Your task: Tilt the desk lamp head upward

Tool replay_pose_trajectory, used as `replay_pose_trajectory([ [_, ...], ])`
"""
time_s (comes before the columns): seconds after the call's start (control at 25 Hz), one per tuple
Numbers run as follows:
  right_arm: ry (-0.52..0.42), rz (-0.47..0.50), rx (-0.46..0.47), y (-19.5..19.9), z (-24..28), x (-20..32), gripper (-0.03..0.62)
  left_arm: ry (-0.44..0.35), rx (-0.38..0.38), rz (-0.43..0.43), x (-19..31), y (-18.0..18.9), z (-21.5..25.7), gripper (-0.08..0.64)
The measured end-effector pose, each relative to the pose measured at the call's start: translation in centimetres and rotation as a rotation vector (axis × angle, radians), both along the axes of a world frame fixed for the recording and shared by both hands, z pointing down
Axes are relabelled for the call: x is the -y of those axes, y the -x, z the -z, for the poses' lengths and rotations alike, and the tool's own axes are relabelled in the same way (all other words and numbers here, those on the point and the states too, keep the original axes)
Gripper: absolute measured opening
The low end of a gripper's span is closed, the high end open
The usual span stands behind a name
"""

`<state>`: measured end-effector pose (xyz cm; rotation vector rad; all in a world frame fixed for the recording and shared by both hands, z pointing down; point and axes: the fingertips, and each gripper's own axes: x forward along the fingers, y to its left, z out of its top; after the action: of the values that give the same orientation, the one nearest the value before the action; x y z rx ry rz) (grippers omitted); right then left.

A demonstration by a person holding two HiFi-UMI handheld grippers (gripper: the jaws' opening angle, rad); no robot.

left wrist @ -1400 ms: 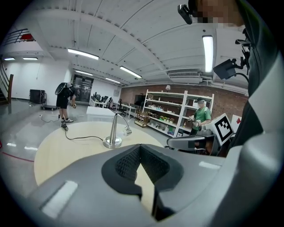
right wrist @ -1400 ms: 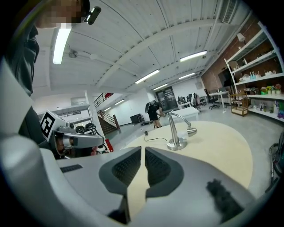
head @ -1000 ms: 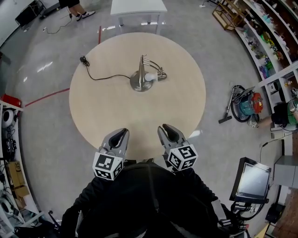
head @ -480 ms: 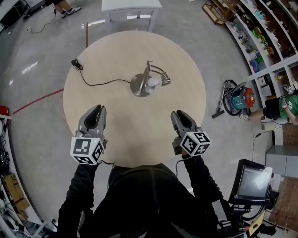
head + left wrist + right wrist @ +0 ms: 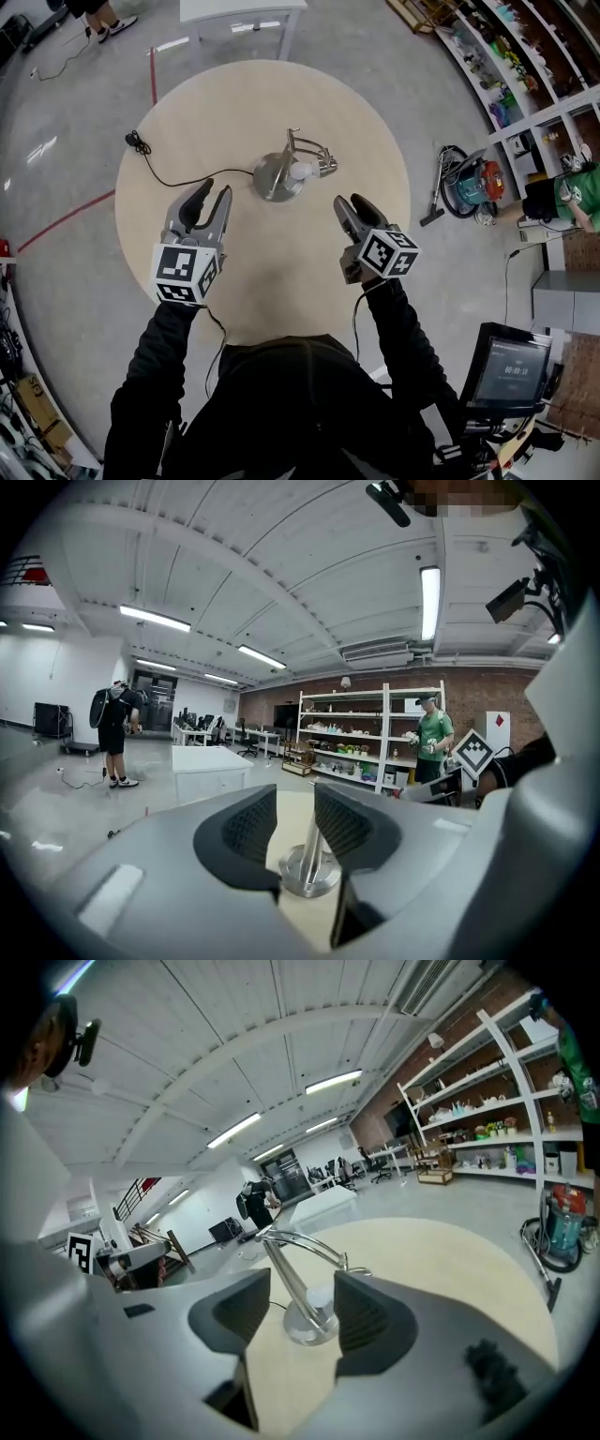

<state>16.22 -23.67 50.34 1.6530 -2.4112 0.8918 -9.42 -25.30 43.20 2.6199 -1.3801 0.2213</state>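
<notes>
Desk lamp point(image 5: 278, 177): near table point(image 5: 281, 281) centre, ahead between both grippers, untouched.
Left gripper point(image 5: 212, 193): jaws just opening, half apart, empty; nearly level.
Right gripper point(image 5: 344, 206): likewise; tipped slightly down.

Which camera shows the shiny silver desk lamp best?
The right gripper view: the silver metal desk lamp stands side-on there, with round base, slanted stem and curved arm all showing. The head view shows it whole but small, from above. The left gripper view shows only its base and lower stem.
</notes>
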Motion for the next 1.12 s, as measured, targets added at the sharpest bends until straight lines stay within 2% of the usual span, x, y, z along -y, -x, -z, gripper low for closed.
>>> replay_pose_trajectory([
  [0.16,0.045,-0.026,0.051,-1.3,-2.2,2.3,0.254,0.019,0.04,-0.004,1.7,-2.8,-1.0,0.149],
  [0.28,0.074,-0.041,0.102,-2.1,-3.6,3.8,0.274,0.052,0.053,-0.017,2.3,-4.8,-2.2,0.16],
  [0.56,0.113,-0.053,0.14,-2.1,-6.8,6.7,0.326,0.107,0.102,-0.064,4.4,-8.0,-5.6,0.227],
  [0.76,0.169,-0.06,0.165,-2.0,-9.9,7.8,0.333,0.152,0.128,-0.106,6.0,-10.2,-8.4,0.233],
  [0.96,0.23,-0.09,0.284,-1.2,-11.5,7.7,0.333,0.176,0.153,-0.136,6.2,-11.7,-9.4,0.233],
  [1.12,0.24,-0.096,0.335,-0.2,-12.0,8.4,0.333,0.183,0.162,-0.15,7.0,-12.5,-9.7,0.233],
])
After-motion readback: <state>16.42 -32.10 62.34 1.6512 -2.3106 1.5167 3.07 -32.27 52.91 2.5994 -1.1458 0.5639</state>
